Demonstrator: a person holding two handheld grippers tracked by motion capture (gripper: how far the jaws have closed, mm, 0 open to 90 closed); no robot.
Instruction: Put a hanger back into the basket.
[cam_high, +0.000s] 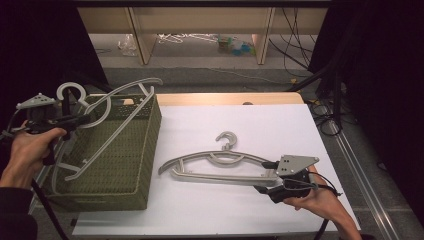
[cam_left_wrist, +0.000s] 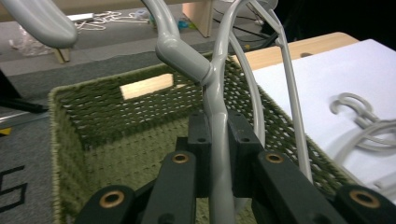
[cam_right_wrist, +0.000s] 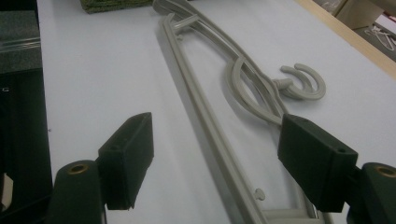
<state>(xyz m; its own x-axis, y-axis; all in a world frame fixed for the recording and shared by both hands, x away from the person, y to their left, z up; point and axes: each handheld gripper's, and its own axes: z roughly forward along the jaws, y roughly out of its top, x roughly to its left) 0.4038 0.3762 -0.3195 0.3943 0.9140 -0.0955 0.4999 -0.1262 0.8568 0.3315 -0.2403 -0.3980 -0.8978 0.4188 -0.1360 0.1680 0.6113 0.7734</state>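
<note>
Left gripper is clamping a grey plastic hanger over the green woven basket; right gripper is gaping wide, straddling a second grey hanger lying on the white table.

The hanger at the left of the high view looks like smooth grey plastic with a soft sheen, as does the second hanger lying at centre. The basket is coarse woven olive-green fibre, rough and matt. The desk carries a flat, matt white sheet, with pale bare wood along its far edge. The left hand-held gripper has matt black plastic jaws with brass-coloured inserts.
</note>
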